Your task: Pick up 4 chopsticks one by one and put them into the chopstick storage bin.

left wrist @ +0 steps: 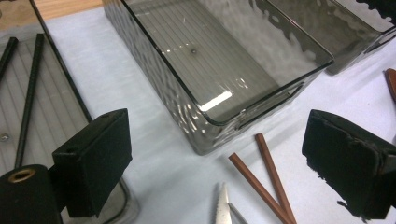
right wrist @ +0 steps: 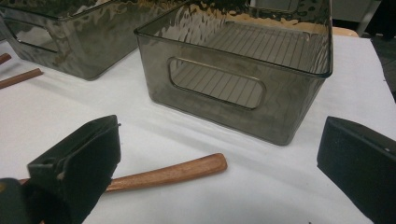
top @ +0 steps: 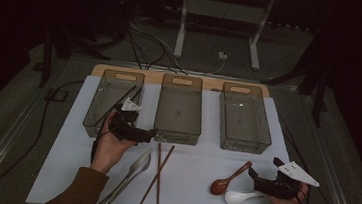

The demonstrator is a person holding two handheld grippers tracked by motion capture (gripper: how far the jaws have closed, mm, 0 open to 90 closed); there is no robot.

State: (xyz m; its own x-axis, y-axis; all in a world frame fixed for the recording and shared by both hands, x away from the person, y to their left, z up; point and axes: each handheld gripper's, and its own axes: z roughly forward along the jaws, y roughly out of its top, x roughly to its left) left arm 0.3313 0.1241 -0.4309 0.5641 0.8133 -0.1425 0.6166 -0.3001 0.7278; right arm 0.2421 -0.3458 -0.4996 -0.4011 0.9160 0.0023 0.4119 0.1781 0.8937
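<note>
Both grippers are out over the white mat (top: 66, 121), and both are gaping wide with nothing between the jaws. The left gripper (top: 133, 132) hangs near the middle of the mat, just in front of the gap between the left bin (top: 99, 108) and the middle bin (top: 179, 109), its jaws pointing right toward the middle bin's near wall. Its own view looks over that bin's near corner, with the tops of the chopsticks (left wrist: 266, 179) crossing just below and the serrated tip of the metal tongs (left wrist: 223, 205) peeking in at the bottom edge. Those tongs (top: 129, 175) lie flat toward the mat's near edge, left of centre, with the brown chopsticks (top: 156, 177) right beside them; whether their arms are spread or closed I cannot tell. Inside the left bin, two dark sticks (left wrist: 25, 93) rest on the ribbed floor. Over to the right gripper (top: 266, 183), near the mat's near right corner: the wooden spoon (top: 229, 178) lies just to its left, the white spoon (top: 240, 197) below that, close to the near edge. In the right gripper view the wooden handle (right wrist: 168, 173) runs between the open jaws, untouched, with the right bin (right wrist: 243, 74) standing behind it. No labels or writing readable anywhere.
</note>
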